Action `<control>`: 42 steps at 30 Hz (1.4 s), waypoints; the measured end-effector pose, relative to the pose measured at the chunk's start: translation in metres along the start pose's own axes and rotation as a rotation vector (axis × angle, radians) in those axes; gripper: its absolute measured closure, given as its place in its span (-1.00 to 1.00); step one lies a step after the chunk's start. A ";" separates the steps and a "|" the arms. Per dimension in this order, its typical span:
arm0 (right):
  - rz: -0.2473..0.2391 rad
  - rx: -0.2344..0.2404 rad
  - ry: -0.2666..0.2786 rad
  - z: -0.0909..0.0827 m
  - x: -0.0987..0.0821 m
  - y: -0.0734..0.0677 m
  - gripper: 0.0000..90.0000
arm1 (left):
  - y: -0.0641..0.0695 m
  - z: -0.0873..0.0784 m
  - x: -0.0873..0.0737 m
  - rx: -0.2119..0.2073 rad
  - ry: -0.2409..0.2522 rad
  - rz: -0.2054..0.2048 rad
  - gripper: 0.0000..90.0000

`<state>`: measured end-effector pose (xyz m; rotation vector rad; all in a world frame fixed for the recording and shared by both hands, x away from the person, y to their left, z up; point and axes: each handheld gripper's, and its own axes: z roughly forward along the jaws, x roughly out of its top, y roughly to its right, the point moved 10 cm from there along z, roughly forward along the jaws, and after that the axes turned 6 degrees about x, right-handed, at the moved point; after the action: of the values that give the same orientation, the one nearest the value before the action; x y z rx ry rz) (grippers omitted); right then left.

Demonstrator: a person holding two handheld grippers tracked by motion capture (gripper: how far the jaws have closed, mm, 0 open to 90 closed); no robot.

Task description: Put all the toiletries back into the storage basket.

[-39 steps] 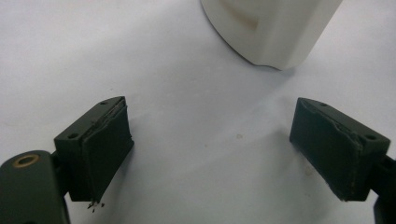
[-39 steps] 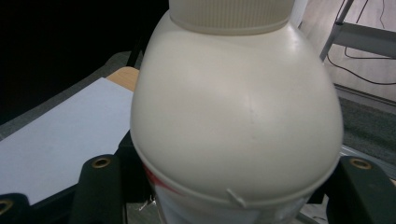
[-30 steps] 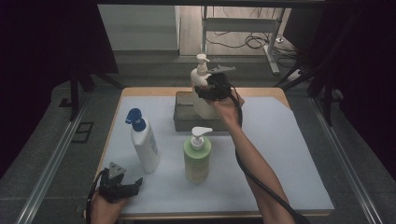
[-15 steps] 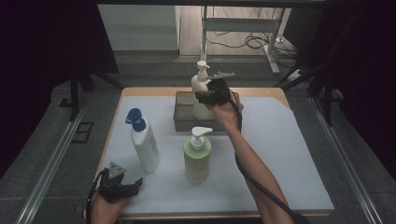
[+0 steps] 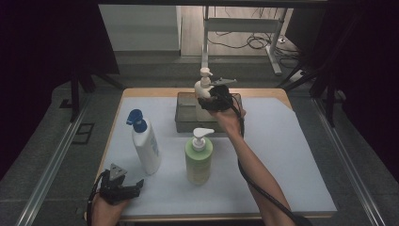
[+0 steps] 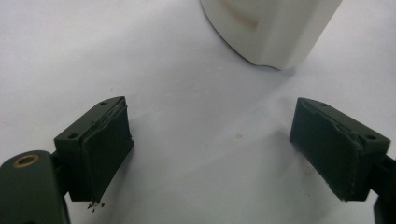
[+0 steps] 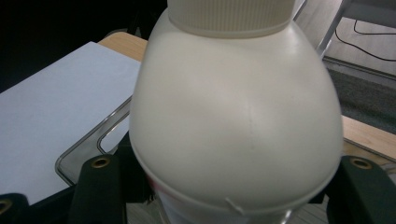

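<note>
Fingers (image 7: 100,186) of the right gripper (image 5: 214,99) clamp the cream pump bottle (image 7: 233,116) between them, over the tray (image 5: 186,113).

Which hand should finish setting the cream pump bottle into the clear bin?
Right. The right gripper already clamps the cream pump bottle directly over the clear bin. The left gripper rests open at the table's near edge, with nothing between its fingers.
</note>
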<state>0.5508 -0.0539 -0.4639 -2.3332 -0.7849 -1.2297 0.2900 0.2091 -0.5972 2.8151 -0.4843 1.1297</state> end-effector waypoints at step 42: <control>-0.020 0.072 -0.047 -0.034 -0.040 0.000 -0.15 | 0.000 0.000 0.000 0.001 0.000 0.000 -0.73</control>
<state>0.5112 -0.0854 -0.4789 -2.3092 -0.8555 -1.1387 0.2900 0.2091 -0.5972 2.8153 -0.4844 1.1305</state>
